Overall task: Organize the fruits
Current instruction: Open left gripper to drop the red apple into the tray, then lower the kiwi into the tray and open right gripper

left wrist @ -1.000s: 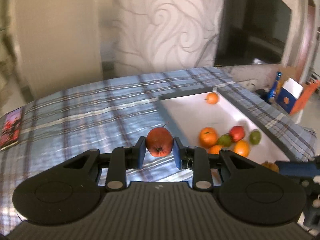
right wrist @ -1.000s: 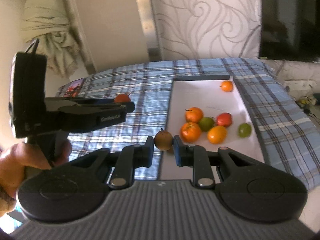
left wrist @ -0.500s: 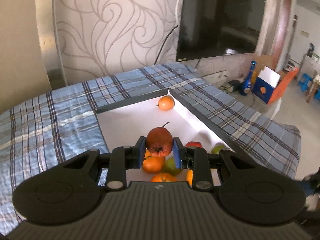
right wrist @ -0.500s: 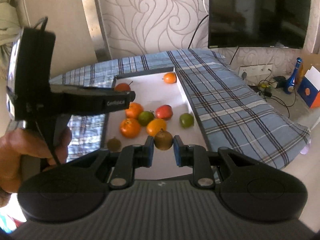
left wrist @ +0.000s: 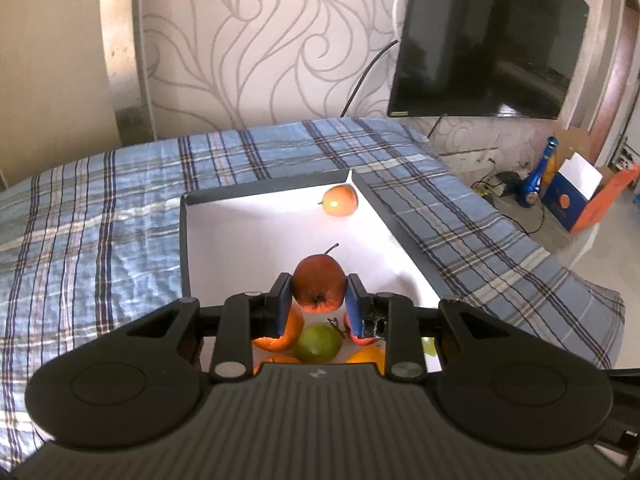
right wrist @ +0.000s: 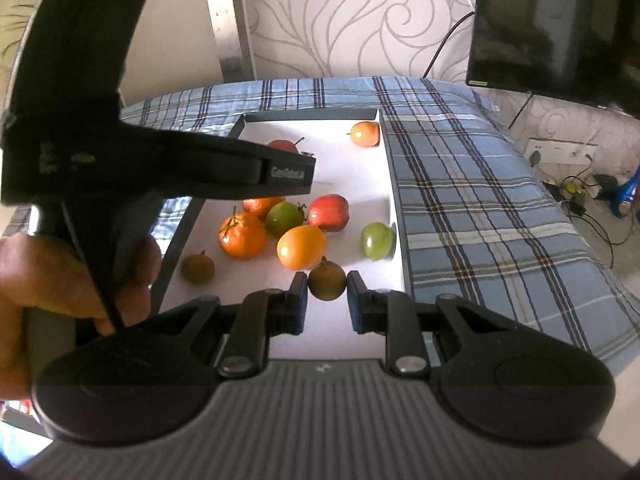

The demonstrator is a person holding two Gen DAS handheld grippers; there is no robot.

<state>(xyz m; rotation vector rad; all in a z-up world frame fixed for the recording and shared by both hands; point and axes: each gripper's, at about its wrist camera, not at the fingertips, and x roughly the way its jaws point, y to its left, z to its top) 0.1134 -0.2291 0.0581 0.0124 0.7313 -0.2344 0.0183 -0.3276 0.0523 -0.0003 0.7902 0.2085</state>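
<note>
— Inspector: Your left gripper point(left wrist: 319, 296) pinches a red apple point(left wrist: 319, 285) above the white tray point(left wrist: 256, 236).
— Operator: And the right?
— Inspector: Your right gripper point(right wrist: 327, 286) clamps a small brown fruit point(right wrist: 327, 280) over that tray's near end.

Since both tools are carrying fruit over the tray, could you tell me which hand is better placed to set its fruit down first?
Probably the right. Its tool holds the brown fruit over bare tray floor, while the left tool holds the red fruit above piled fruit.
</note>
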